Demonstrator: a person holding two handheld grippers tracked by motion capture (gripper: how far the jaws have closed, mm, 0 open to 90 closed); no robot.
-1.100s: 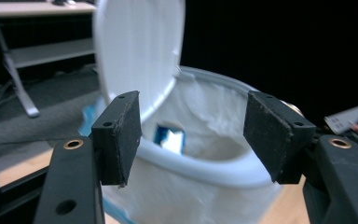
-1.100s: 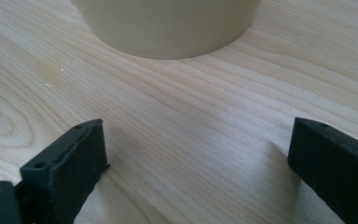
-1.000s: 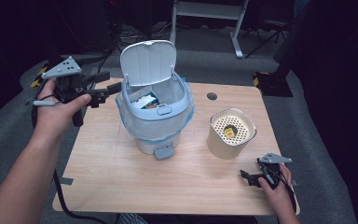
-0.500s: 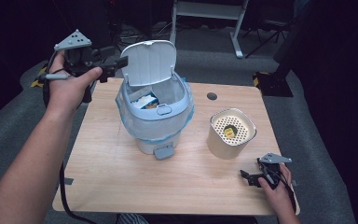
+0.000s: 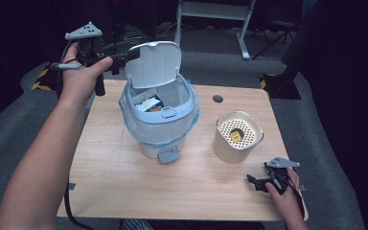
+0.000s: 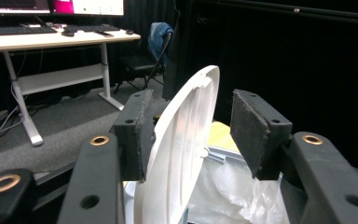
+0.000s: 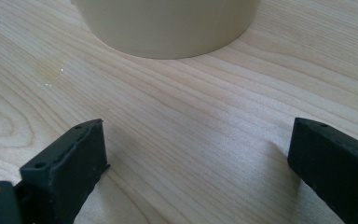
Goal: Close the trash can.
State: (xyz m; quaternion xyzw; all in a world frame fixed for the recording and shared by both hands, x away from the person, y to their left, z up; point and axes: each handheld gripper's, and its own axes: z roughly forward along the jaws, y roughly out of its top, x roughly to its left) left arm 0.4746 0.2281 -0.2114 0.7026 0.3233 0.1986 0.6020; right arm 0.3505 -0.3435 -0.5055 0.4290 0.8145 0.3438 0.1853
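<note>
A small white bin (image 5: 160, 122) with a clear bag liner stands mid-table, its lid (image 5: 153, 64) raised upright. A blue and white box (image 5: 148, 103) lies inside. My left gripper (image 5: 130, 52) is held high at the lid's upper left edge. In the left gripper view the lid (image 6: 182, 154) stands edge-on between the open jaws of the left gripper (image 6: 191, 130), close to the left pad (image 6: 142, 135). My right gripper (image 5: 258, 173) rests open on the table at the front right, and the right gripper (image 7: 198, 154) holds nothing.
A cream round container (image 5: 237, 139) with a perforated insert and a small yellow item (image 5: 236, 136) stands right of the bin, just ahead of the right gripper; its base (image 7: 168, 28) is close. The bin's pedal (image 5: 167, 155) faces the front. A dark hole (image 5: 217, 98) marks the table.
My left gripper has risen and moved right, from beside the bin to the lid's top edge, so its jaws now straddle the lid. The right gripper has stayed still.
</note>
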